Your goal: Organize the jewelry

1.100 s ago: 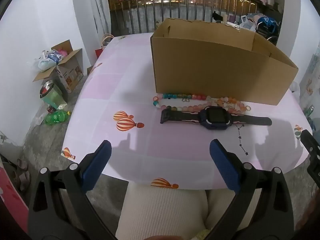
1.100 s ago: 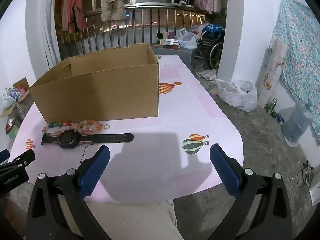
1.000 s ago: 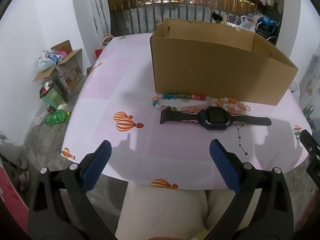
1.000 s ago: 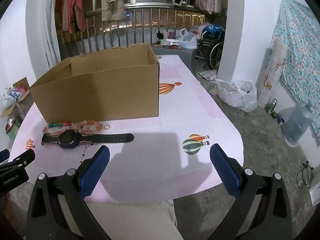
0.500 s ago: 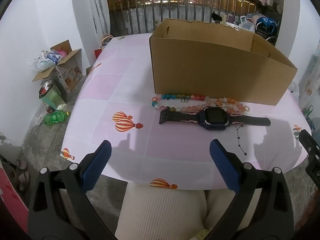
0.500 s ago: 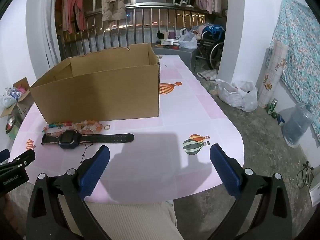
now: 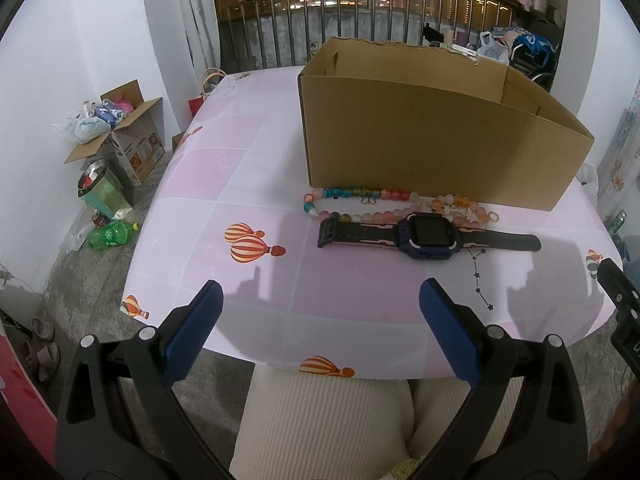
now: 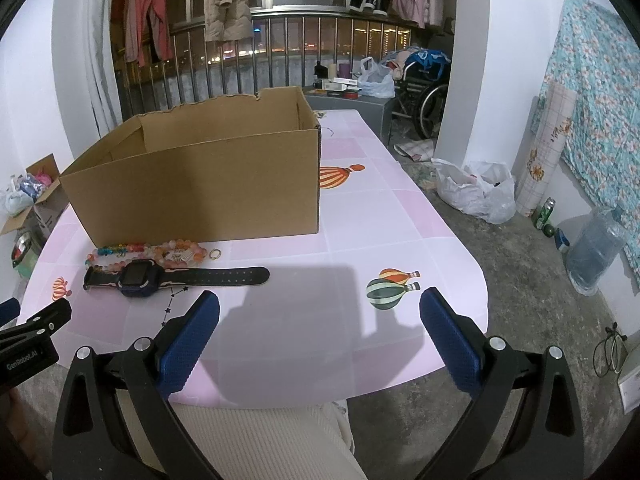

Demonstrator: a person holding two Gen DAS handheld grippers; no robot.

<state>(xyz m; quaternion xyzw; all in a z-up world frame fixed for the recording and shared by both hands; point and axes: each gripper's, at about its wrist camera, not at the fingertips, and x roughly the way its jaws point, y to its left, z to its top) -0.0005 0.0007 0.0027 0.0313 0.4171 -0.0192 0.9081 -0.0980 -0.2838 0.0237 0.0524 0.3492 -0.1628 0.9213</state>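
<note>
Lying beside box (image 7: 432, 136): watch (image 7: 428, 236), beads (image 7: 360, 194), possibly ring (image 8: 215, 254).

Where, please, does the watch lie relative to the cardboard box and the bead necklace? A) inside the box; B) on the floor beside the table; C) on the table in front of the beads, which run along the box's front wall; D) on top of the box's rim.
C: the watch lies flat on the table, with the beads between it and the box.

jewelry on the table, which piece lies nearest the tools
The dark smartwatch, lying flat with its strap stretched out. The bead strands and small ring lie behind it, closer to the cardboard box.
</note>
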